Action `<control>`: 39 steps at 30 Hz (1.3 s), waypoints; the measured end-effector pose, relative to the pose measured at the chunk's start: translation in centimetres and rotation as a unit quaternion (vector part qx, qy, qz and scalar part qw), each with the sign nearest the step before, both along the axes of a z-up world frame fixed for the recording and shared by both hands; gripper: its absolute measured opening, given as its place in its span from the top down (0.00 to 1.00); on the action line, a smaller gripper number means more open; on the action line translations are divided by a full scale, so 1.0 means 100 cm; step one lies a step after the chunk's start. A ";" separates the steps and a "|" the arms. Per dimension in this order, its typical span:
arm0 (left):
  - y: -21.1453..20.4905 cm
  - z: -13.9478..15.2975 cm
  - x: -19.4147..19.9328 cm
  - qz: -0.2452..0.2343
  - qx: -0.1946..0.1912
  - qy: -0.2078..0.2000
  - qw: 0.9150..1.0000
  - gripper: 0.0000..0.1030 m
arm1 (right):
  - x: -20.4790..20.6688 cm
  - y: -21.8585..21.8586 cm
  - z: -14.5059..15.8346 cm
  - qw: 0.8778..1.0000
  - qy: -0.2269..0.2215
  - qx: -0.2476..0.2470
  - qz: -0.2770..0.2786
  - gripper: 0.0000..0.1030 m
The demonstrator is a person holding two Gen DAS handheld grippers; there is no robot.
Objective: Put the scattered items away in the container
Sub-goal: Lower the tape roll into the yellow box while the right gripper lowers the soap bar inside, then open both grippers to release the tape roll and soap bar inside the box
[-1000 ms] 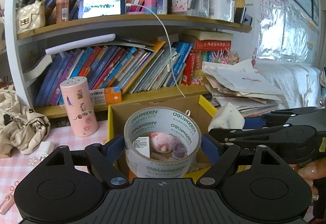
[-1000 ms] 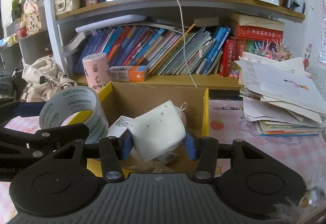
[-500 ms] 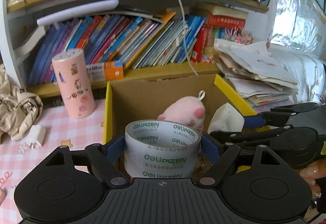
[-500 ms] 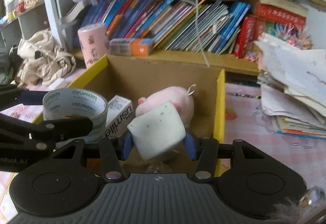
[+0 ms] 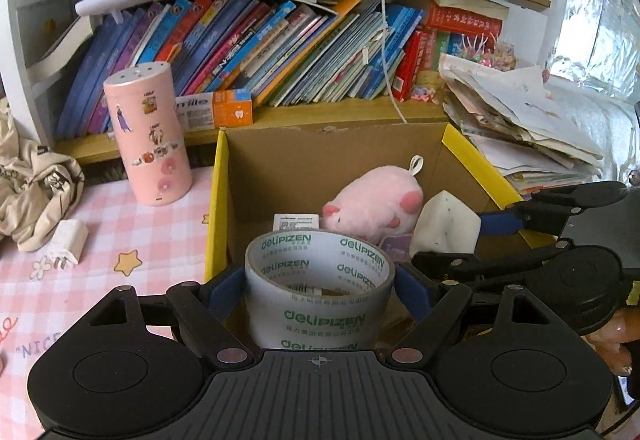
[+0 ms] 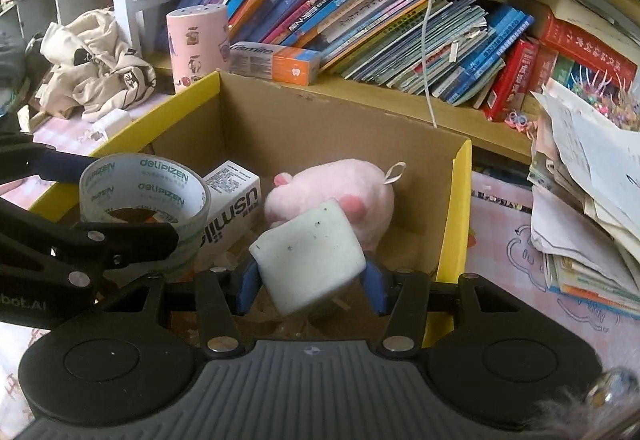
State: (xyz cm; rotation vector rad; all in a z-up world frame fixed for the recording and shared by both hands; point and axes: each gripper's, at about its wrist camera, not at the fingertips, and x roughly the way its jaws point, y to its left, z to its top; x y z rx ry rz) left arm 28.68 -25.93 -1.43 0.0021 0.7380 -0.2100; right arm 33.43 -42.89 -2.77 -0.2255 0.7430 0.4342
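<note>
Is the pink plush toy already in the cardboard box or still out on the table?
In. The pink plush toy lies inside the cardboard box, beside a white carton.

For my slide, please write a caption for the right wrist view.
Right gripper holds a white block over the cardboard box, beside the left gripper's tape roll.

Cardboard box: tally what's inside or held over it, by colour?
In or over the cardboard box:
Pink: 1, plush toy
White: 2, usmile carton, sponge block in right gripper
Clear: 1, tape roll in left gripper
Total: 4
</note>
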 end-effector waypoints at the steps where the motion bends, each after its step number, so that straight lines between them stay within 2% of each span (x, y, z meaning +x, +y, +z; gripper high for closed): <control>1: 0.001 0.000 0.000 0.000 -0.004 0.001 1.000 0.18 | 0.001 0.000 0.000 1.000 0.000 0.000 0.000 0.51; 9: 0.001 0.001 0.002 0.007 -0.009 0.000 1.000 0.18 | 0.003 0.002 0.001 1.000 -0.002 -0.001 0.004 0.51; 15: 0.002 0.014 -0.003 0.008 -0.020 -0.040 0.999 0.12 | 0.004 0.005 0.000 1.000 0.002 0.002 0.010 0.51; 23: 0.006 0.012 -0.006 0.018 -0.017 -0.032 0.999 0.12 | 0.002 0.011 -0.004 1.000 0.014 0.009 0.015 0.51; 32: 0.008 0.018 -0.015 0.024 -0.025 -0.046 0.998 0.12 | 0.000 0.013 -0.002 1.000 0.009 0.005 0.013 0.47; 33: 0.008 0.019 -0.016 0.024 -0.026 -0.047 0.998 0.12 | -0.001 0.013 -0.001 1.000 0.007 0.005 0.013 0.45; 36: 0.009 0.021 -0.020 0.025 -0.027 -0.051 0.998 0.12 | -0.005 0.012 0.004 1.000 -0.007 0.009 0.012 0.32; 39: 0.010 0.024 -0.025 0.026 -0.029 -0.056 0.998 0.12 | -0.010 0.013 0.010 1.000 -0.019 0.015 0.012 0.31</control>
